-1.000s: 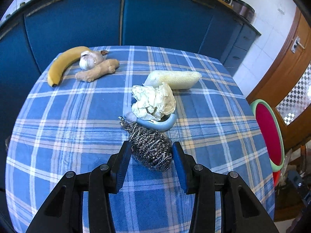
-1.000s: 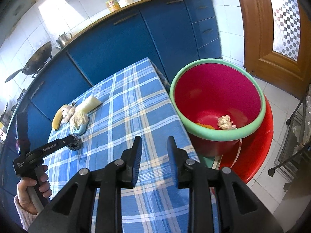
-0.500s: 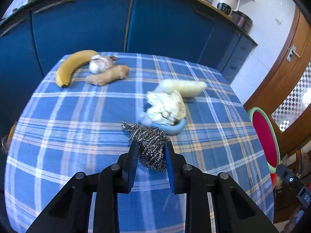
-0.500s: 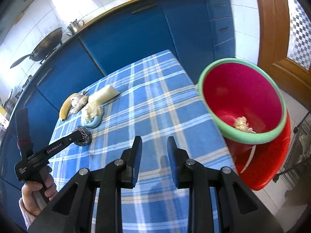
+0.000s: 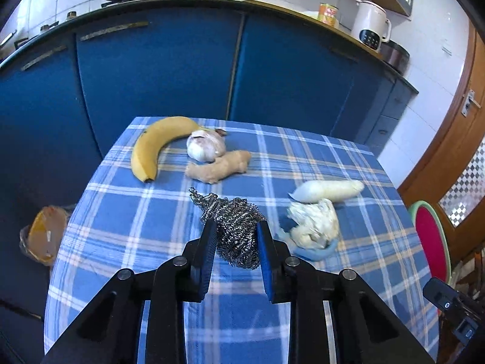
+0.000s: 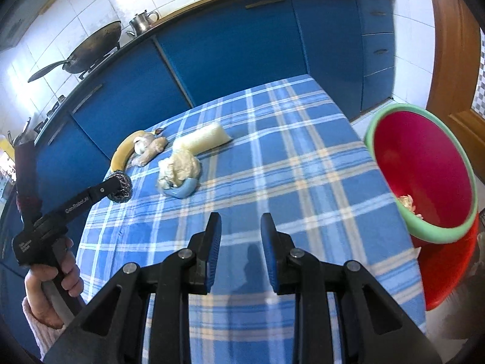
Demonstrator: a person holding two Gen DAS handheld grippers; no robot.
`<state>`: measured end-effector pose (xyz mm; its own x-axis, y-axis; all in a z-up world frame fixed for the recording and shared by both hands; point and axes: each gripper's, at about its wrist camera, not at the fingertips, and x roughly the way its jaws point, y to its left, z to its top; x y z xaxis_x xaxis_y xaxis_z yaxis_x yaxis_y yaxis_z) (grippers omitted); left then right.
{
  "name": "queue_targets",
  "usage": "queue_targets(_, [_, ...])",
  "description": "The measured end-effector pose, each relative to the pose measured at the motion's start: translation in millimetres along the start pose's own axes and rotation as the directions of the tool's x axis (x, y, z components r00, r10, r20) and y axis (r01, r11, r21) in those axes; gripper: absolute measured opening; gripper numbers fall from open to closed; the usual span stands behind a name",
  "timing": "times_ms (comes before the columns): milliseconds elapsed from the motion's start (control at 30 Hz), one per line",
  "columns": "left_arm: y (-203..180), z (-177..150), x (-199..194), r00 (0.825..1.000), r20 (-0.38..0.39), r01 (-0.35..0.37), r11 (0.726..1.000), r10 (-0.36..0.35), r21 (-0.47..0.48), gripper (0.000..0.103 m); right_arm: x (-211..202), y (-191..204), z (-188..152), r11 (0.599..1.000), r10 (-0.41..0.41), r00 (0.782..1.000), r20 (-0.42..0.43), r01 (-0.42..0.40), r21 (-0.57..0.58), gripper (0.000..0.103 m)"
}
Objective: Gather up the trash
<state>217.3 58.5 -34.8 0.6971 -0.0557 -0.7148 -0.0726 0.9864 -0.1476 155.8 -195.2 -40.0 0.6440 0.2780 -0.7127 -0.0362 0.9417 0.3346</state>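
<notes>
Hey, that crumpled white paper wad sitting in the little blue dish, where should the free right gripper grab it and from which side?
Grip the crumpled white paper wad across its bulging upper half, coming from above. It rises well over the rim of the shallow blue dish, so the open right gripper would probably straddle it without catching the dish.

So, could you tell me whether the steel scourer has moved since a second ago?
Yes. The steel scourer, clamped in the left gripper, has moved left, away from the blue dish it had touched.
</notes>
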Motion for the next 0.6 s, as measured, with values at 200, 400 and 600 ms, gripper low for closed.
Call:
queue_targets(200, [11,-4,11,1.0,-0.016,-0.016,0.999,0.015,-0.028,0.027,19,26,13,0.999,0.014,1.0,-0.008,-0.014,-0.034,0.042])
queue_targets(400, [24,-7,16,0.999,-0.034,-0.018,0.998,0.016,-0.056,0.027,54,54,26,0.997,0.027,0.998,-0.05,-0.03,-0.071,0.049])
queue_targets(600, [41,-5,17,0.999,-0.03,-0.04,0.995,0.038,-0.09,0.027,83,72,37,0.995,0.019,0.998,-0.066,-0.025,-0.1,0.061])
